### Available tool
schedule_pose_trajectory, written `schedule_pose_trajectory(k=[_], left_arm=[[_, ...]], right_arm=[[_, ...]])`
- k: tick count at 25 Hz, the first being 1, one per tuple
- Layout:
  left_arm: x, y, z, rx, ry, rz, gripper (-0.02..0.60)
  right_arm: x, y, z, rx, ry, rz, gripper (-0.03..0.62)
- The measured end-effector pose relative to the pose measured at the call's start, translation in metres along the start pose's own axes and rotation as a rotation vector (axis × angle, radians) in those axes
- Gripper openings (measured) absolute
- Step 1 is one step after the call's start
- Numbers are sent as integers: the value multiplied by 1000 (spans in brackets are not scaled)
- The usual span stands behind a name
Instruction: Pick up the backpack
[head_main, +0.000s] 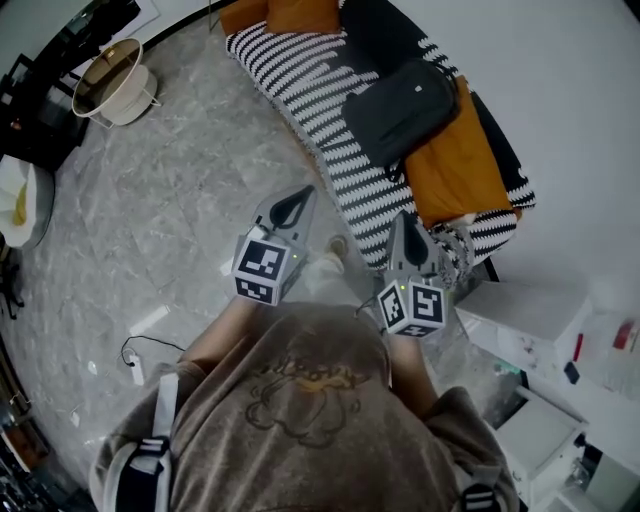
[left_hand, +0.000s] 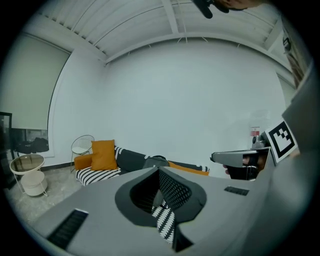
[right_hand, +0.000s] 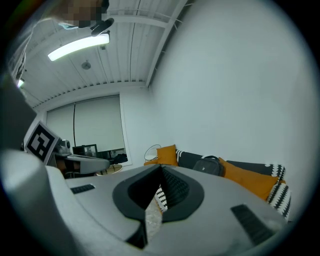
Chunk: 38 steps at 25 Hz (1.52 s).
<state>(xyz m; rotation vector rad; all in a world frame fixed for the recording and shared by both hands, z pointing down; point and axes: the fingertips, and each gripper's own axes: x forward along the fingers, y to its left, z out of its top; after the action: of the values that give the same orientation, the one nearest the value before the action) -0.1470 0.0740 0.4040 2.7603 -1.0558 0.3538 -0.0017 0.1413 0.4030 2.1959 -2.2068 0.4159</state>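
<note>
The dark backpack (head_main: 403, 108) lies on the striped sofa (head_main: 300, 75), its right edge touching an orange cushion (head_main: 455, 165). The person stands on the marble floor (head_main: 170, 220) just in front of the sofa, holding both tools out toward it. The left gripper (head_main: 299, 197) and the right gripper (head_main: 405, 224) each have their jaws pressed together with nothing between them, and both are clear of the backpack.

A person wears a grey-brown short-sleeved T-shirt (head_main: 350, 455) with a faded orange-brown cartoon print (head_main: 305, 385) and grey harness straps (head_main: 165, 400) over both shoulders. The left tongs (head_main: 305, 192) and right tongs (head_main: 400, 216) are grey and pointed, each bearing a cube (head_main: 265, 268) of black-and-white square markers.
</note>
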Motion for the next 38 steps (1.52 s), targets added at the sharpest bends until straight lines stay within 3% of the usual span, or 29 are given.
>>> schedule_pose_trajectory(k=[10,14,21,27,38], left_arm=[[103,13,53,-13,-55,-14,0],[133,19,62,-1,-42,0,0],[178,23,80,4,-36,-39,0],[226,35,81,22,-18,-92,0],[329,59,114,64,2,-259,0]], right_arm=[[88,-69,37,24,-12,21,6],[114,-89,42,36,-8,29,6],[143,-110,52,61,-14,34,6],[174,-131,53,70,-15,-23,6],[245,-171,74,124,-23,-184,6]])
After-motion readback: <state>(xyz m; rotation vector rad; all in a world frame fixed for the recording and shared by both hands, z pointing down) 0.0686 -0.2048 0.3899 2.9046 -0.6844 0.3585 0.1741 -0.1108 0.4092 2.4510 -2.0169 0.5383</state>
